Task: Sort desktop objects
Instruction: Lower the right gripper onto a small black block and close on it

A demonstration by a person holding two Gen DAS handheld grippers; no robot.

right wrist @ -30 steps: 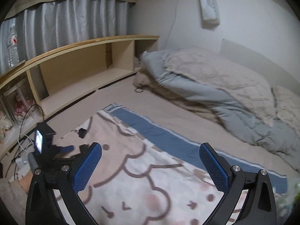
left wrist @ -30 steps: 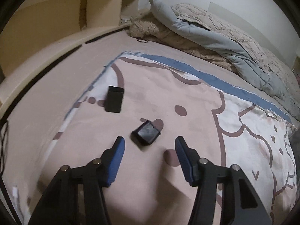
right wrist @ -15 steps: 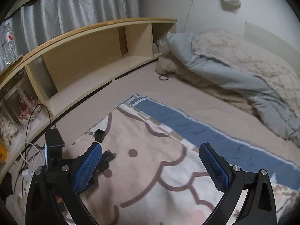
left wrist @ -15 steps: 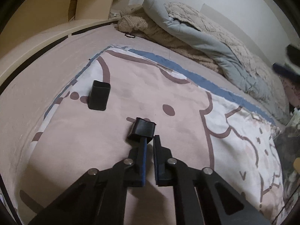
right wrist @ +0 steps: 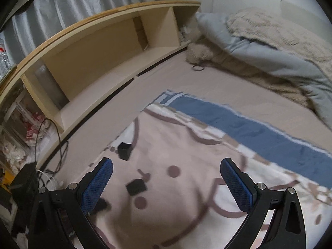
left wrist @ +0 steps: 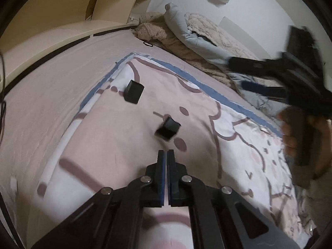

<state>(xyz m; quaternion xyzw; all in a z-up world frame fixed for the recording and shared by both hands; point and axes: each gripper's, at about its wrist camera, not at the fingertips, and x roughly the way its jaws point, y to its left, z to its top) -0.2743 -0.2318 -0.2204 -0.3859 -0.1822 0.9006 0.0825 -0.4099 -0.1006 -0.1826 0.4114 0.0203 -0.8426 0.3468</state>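
Pink cartoon-print blanket point(left wrist: 116, 145) covered bed, soft and yielding under anything pressed.

Left gripper point(left wrist: 166, 155) fingers closed together, empty. Right gripper point(right wrist: 166, 172) spread wide, empty; its jaws had just narrowed slightly.

Taller black plastic box point(left wrist: 133, 91) stood near blanket's blue border.

Smaller black open-topped plastic cup point(left wrist: 168, 128) lay tipped just ahead of left fingertips. I judged it light, rigid, slick; best pinched across rim wall.

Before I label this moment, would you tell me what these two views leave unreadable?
- Near black box: motion blur in both views hides its faces and shape.
- Right gripper in the left wrist view: smeared, partly cut off by the frame edge.
- Shelf compartments' contents, right wrist view: blurred, cut off at the left rim.
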